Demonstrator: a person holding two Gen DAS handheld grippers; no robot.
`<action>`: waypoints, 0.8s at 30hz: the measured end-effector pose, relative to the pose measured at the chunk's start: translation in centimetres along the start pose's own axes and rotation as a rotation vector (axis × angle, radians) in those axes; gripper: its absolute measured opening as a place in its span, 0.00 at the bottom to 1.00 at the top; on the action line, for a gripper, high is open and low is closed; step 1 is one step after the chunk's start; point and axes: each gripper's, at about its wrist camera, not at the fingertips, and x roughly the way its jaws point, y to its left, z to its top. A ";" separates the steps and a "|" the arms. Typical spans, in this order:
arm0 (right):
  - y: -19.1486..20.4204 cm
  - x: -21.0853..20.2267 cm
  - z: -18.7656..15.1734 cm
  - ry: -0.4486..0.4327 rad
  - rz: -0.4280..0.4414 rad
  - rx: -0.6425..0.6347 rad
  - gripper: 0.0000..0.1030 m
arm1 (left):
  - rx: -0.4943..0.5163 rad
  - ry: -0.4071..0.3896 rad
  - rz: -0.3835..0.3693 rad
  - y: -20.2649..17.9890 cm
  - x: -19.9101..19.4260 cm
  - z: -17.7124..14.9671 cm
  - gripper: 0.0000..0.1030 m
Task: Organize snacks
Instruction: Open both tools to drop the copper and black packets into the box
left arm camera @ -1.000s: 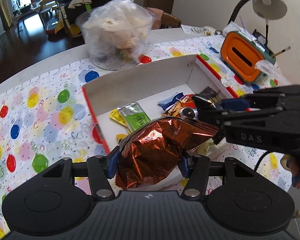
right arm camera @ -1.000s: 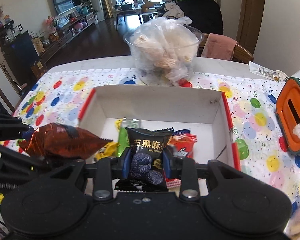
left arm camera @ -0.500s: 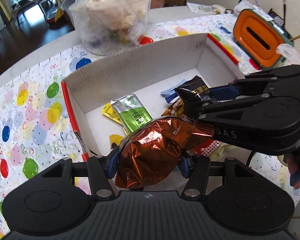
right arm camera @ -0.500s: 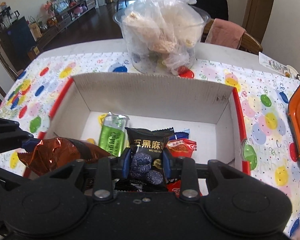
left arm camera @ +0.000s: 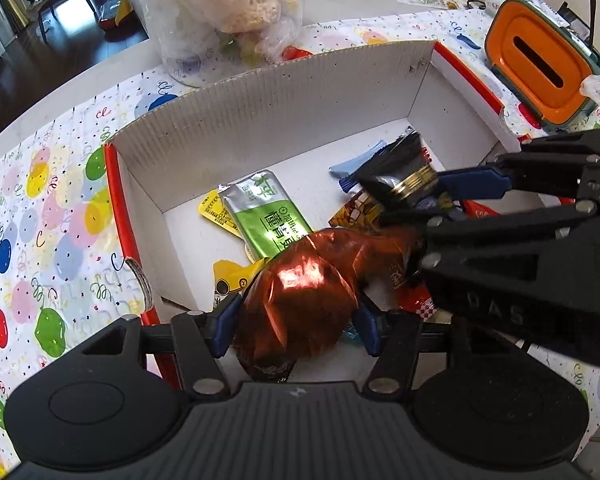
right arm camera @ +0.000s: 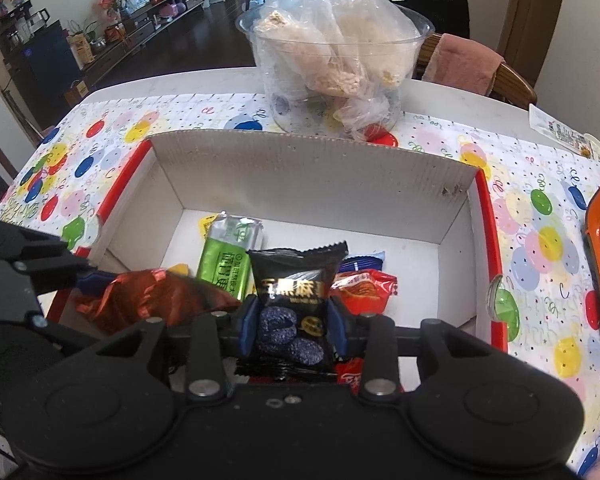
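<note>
I am holding my left claw down over the near end of the white cardboard box, its blue pads on either side of a copper foil snack bag; its jaws have just been opening a little, and the crumpled bag is still filling the gap and touching both pads. My right claw is pointing into the same box beside it, and its jaws too have just been easing apart, with a black snack packet standing upright between the pads, which are still touching its edges. In the left view that black packet is sticking out past the right claw's fingertips, above the box floor.

Just beyond the foil bag, a green sachet is lying flat on the box floor, over a yellow packet. A red packet and a blue wrapper are lying just behind the black packet.

The box is sitting on a balloon-print cloth covering the worktop. Behind the box's far wall a clear tub stuffed with plastic-bagged snacks is standing, and an orange container is resting off to the right of the box.
</note>
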 end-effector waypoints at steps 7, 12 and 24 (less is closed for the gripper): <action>0.3 -1.1 -0.4 -0.020 0.024 -0.009 0.43 | -0.026 -0.022 -0.011 0.1 -0.9 -0.7 0.63; 0.4 -2.7 -0.7 -0.051 0.038 0.005 0.49 | -0.050 -0.062 -0.021 0.7 -2.4 -1.3 0.65; 1.1 -8.0 -1.9 -0.180 0.049 0.109 0.77 | -0.052 -0.192 -0.055 2.4 -7.2 -3.3 0.66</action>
